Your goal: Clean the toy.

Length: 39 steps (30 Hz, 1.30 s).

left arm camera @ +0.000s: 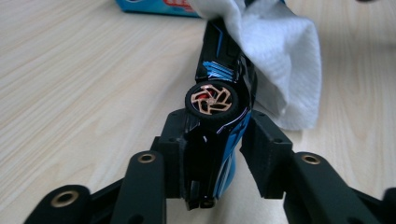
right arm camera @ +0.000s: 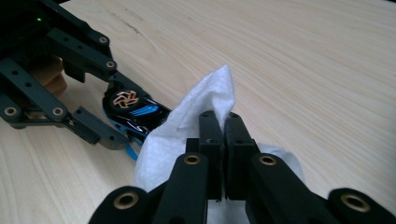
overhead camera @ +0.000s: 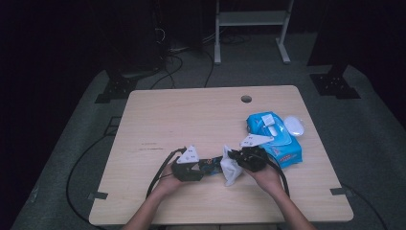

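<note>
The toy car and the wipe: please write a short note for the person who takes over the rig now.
Left gripper: shut on the black-and-blue toy car, held on its side near the table's front edge.
Right gripper: shut on the white wet wipe, draped over the car's far end.
Blue wipe pack: right of both grippers, flap open.
Done: wipe out, car gripped.
Left: probably wiping the car, then setting it down.

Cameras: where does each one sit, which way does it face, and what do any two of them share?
High view: above the person's side, looking forward and down on the table; both forearms and hands enter from the bottom.
Left gripper view: rides the left gripper, looking along its jaws, which clamp the toy car.
Right gripper view: rides the right gripper, jaws pinching the white wipe.
Shared: both gripper views show car and wipe.
</note>
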Motion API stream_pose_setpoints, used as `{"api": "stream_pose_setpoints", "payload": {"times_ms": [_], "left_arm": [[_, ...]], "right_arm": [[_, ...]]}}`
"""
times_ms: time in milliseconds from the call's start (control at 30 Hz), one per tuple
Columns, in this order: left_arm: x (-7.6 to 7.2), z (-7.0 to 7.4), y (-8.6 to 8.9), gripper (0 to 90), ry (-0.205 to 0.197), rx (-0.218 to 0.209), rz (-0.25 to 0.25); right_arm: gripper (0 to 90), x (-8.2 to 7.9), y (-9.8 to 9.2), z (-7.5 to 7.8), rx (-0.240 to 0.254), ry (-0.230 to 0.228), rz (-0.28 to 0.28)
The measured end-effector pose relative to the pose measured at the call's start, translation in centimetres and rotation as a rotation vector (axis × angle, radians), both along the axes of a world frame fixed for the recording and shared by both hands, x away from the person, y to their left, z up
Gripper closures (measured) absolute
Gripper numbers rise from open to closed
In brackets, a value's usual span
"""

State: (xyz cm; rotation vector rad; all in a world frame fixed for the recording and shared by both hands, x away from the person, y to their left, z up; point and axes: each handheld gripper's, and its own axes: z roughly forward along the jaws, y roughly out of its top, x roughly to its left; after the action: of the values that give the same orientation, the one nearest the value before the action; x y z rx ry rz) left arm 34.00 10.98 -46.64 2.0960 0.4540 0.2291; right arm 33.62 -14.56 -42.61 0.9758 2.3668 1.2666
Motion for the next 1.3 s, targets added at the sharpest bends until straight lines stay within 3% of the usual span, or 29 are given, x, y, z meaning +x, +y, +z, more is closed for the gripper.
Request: {"api": "stream_pose_setpoints", "payload": {"times_ms": [200, 333, 400, 433, 500, 567, 633, 800, 967, 1100, 1300], "left_arm": [[0.2, 0.0, 0.4, 56.0, -0.004, 0.001, 0.029], [0.3, 0.0, 0.6, 55.7, 0.022, -0.034, 0.035], [0.3, 0.3, 0.8, 49.5, 0.032, -0.047, 0.04], [0.3, 0.4, 0.9, 43.2, 0.027, -0.058, 0.053], [0.4, 0.9, 1.1, 39.5, 0.029, -0.095, 0.054], [0.5, 1.2, 1.4, 38.7, 0.046, -0.155, 0.068], [0.7, 1.3, 1.6, 38.1, 0.063, -0.185, 0.072], [1.1, 1.1, 1.8, 38.0, 0.121, -0.233, 0.119], [1.4, 0.5, 2.1, 38.2, 0.151, -0.268, 0.147], [1.1, 0.7, 1.9, 38.1, 0.12, -0.236, 0.141], [0.5, 0.8, 1.5, 38.0, 0.104, -0.223, 0.109]], "right_arm": [[87.4, 0.9, 1.4, 0.1, -0.01, 0.005, 0.016], [87.1, 0.4, 1.3, -0.1, -0.009, -0.013, 0.035], [87.1, 0.1, 1.2, -0.2, -0.007, -0.025, 0.038], [87.1, 0.0, 1.1, -0.2, -0.006, -0.032, 0.038], [87.0, -0.3, 1.0, -0.3, -0.006, -0.041, 0.043], [87.0, -0.5, 1.0, -0.4, 0.0, -0.043, 0.046], [87.1, -0.6, 0.9, -0.4, -0.003, -0.05, 0.058], [87.1, -0.7, 1.0, -0.4, -0.012, -0.067, 0.069], [87.1, -0.6, 0.8, -0.5, -0.001, -0.067, 0.073], [87.1, -0.9, 0.9, -0.5, -0.011, -0.081, 0.074], [87.0, -1.7, 0.7, -0.4, -0.023, -0.089, 0.083]]}}
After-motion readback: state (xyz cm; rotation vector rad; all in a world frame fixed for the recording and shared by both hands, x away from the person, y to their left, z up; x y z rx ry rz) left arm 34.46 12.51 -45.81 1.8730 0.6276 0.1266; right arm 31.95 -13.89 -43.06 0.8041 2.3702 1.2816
